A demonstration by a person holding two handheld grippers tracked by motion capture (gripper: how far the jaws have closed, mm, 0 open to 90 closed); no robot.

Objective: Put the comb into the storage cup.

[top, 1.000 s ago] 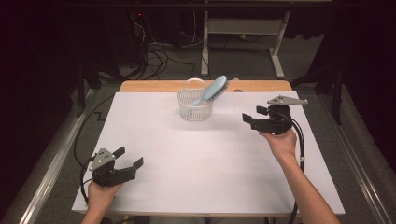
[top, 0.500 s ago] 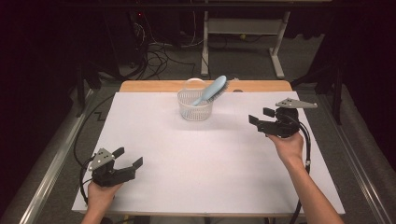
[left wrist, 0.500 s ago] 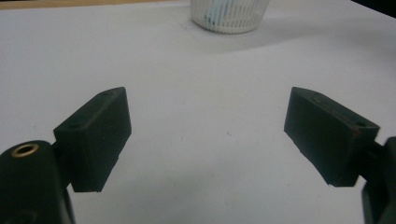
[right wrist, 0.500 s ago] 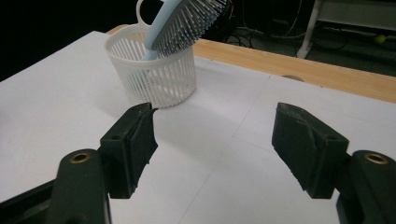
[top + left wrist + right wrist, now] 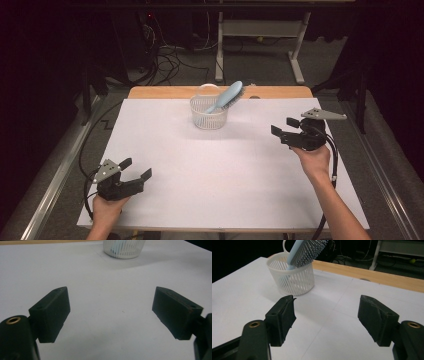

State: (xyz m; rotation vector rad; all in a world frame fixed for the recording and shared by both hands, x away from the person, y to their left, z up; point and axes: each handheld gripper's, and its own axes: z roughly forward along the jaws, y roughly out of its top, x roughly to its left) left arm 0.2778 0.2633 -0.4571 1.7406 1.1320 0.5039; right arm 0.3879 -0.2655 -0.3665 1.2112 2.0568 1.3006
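Both tongs empty, hairbrush (image 5: pixel 226 97) in basket (image 5: pixel 208 119)

A pale blue hairbrush (image 5: pixel 226 97) stands tilted in a small white slatted basket (image 5: pixel 208 119), bristled head up and leaning over the rim; the basket sits upright near the tabletop's far edge, about midway along it.

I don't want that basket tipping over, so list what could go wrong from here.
1. The hairbrush leans out over the rim of the small white basket, head upward. A knock on it could lever the light basket over.
2. The right gripper is open and aimed toward the basket. A low approach might push the basket across the table rather than grasp anything.
3. The left gripper is open near the table's near edge, too far away to steady the basket.
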